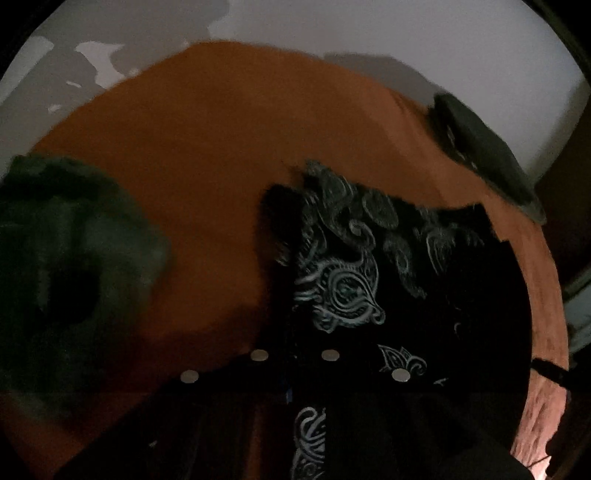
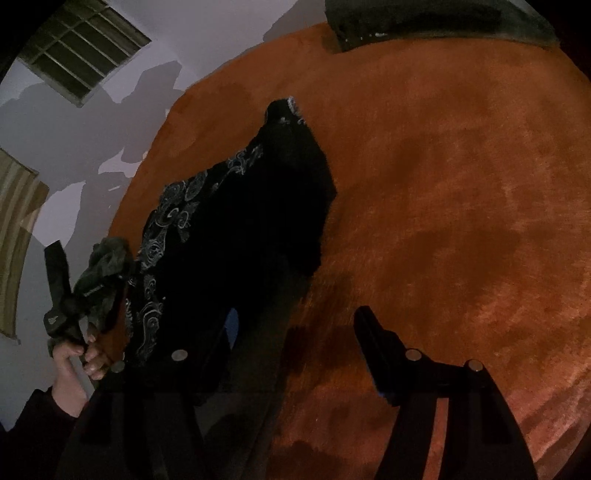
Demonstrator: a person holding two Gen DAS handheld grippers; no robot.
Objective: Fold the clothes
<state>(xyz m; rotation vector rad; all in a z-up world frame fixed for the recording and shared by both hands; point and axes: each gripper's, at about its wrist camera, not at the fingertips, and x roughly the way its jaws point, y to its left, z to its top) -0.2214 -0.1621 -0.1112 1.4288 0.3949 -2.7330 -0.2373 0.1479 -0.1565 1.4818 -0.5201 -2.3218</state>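
Black paisley garment [image 2: 236, 236] lies across the orange blanket [image 2: 443, 184], one end bunched in the left gripper [image 2: 92, 284], which pinches it and lifts it off the surface; a hand [image 2: 74, 362] grips that tool. Right gripper [image 2: 295, 343] hovers spread wide over the cloth's near edge, fingers [image 2: 376, 343] apart. Another dark folded piece [image 2: 424, 22] sits at the blanket's far edge, well apart.

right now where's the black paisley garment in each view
Left wrist: the black paisley garment fills the centre and lower right, running down under the fingers.
Right wrist: it lies left of centre, stretching from mid-top to the bottom left.
Shared landmark: the orange blanket beneath it.
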